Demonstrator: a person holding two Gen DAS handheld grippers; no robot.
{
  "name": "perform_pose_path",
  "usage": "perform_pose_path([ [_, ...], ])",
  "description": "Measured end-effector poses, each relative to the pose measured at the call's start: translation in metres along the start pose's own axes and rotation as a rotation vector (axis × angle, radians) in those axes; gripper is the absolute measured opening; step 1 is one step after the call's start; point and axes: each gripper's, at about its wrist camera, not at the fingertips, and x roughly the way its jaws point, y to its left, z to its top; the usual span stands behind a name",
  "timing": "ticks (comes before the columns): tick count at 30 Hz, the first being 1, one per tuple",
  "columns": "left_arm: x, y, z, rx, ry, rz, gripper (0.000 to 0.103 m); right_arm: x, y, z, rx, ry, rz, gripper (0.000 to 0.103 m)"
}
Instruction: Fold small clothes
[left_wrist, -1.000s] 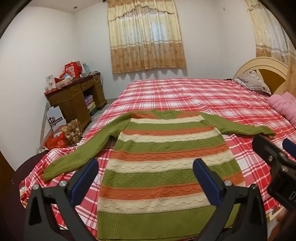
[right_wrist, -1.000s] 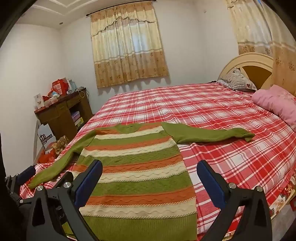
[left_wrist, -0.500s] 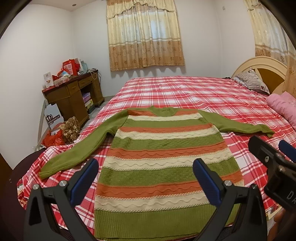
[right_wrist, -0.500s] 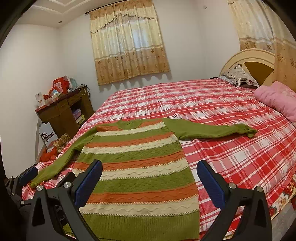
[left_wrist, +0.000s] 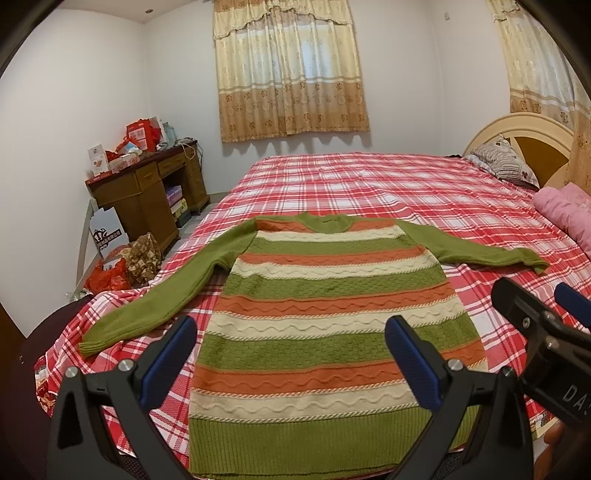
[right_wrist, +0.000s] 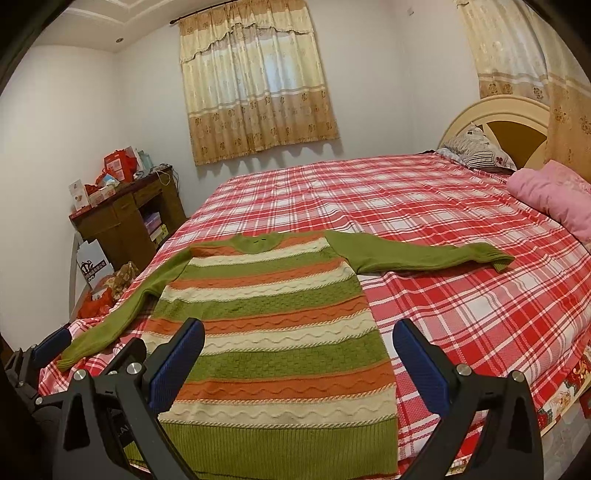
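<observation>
A knit sweater (left_wrist: 332, 314) with green, orange and cream stripes lies flat on the red plaid bed (left_wrist: 388, 184), hem toward me, both green sleeves spread out. It also shows in the right wrist view (right_wrist: 273, 332). My left gripper (left_wrist: 291, 354) is open and empty, held above the sweater's lower half. My right gripper (right_wrist: 297, 358) is open and empty, above the sweater's lower right part. The right gripper's body shows at the right edge of the left wrist view (left_wrist: 543, 332).
A pink quilt (right_wrist: 554, 195) and a patterned pillow (right_wrist: 476, 147) lie at the headboard end on the right. A wooden desk (left_wrist: 147, 192) with boxes stands by the left wall, with bags (left_wrist: 125, 266) on the floor beside the bed.
Both grippers have risen and pulled back a little, so more of the sweater's hem shows. Both stay open and the sweater has not moved.
</observation>
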Motion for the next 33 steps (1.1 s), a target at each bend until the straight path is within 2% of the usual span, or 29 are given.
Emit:
perform_pose_path([
  [33,0.0053,0.0059,-0.0058,0.002,0.022,0.013,0.103,0.0069,0.0024,-0.0048,0.002,0.021,0.005,0.102],
])
